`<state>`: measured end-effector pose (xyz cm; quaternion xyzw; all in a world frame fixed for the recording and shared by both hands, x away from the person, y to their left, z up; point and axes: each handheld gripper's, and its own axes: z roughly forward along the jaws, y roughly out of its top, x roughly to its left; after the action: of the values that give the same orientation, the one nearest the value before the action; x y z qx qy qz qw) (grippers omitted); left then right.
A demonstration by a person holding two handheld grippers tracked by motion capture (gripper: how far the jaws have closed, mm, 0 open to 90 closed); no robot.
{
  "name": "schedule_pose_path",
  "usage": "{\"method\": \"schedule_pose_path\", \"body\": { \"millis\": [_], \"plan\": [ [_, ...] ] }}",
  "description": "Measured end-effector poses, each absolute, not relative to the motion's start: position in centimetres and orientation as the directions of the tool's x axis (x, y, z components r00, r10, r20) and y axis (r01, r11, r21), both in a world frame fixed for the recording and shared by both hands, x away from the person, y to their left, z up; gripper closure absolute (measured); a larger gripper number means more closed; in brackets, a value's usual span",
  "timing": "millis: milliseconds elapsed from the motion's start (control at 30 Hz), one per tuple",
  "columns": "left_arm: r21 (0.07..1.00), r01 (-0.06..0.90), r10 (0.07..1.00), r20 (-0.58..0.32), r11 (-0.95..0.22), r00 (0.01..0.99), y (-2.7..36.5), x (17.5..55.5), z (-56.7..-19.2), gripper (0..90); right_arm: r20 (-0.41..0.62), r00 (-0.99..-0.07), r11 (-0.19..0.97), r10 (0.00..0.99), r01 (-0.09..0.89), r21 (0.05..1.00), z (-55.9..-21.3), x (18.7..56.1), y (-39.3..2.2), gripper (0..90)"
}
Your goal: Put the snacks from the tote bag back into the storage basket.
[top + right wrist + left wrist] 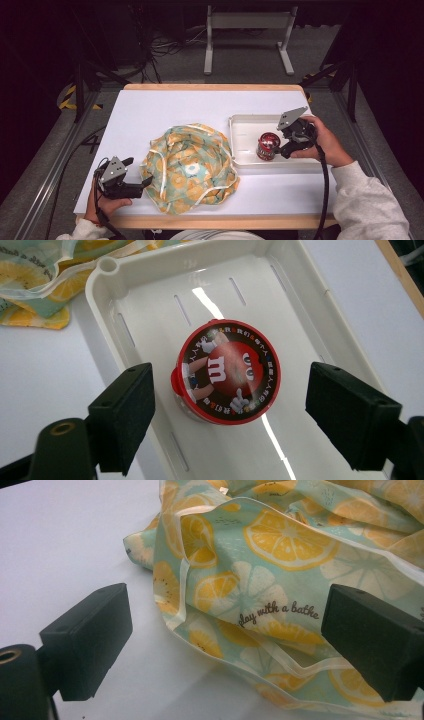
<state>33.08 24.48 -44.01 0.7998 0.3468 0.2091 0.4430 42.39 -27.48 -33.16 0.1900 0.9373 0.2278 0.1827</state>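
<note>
1. High view: my right tongs [278, 148] sit over the white tray [240, 125] on the right side of the table [150, 110], just beside the red-lidded candy tub [267, 146].
2. Right gripper view: the tub [227, 372] stands upright on the tray floor [165, 290], its round red lid facing up, printed with a red cartoon figure.
3. My right tongs [252, 412] are released; the tub stands between the two black pads, with a clear gap on either side, so nothing is gripped.
4. The tub rests nearer the tray's right end and its near wall, as seen from above.
5. My left tongs [140, 175] lie at the near left of the table, at the left edge of the lemon-print cloth bag [190, 167].
6. Left gripper view: my left tongs [225, 635] are spread wide and released; the bag's [280, 545] folded edge and pale trim lie between and beyond the pads, unpinched.
7. The bag lies crumpled at the table's middle, its right edge close to the tray's left end.
</note>
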Motion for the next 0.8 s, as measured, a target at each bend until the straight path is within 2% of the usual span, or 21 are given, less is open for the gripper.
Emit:
{"method": "schedule_pose_path", "body": {
  "millis": [633, 700, 800],
  "plan": [
    [0.854, 0.371, 0.740, 0.024, -0.365, 0.673, 24.5, 33.2, -44.0, 6.9, -0.270, -0.838, 0.792, 0.474, 0.271, 0.548, -34.6, 40.2, -29.8, 15.2],
    [0.853, 0.370, 0.739, 0.026, -0.367, 0.673, 24.5, 33.2, -44.0, 6.9, -0.250, -0.826, 0.756, 0.506, 0.285, 0.589, -35.0, 39.8, -30.7, 13.4],
    [0.853, 0.367, 0.736, 0.030, -0.371, 0.676, 24.4, 33.2, -44.0, 6.9, -0.233, -0.828, 0.746, 0.510, 0.290, 0.600, -35.1, 39.5, -31.0, 11.7]
  ]
}}
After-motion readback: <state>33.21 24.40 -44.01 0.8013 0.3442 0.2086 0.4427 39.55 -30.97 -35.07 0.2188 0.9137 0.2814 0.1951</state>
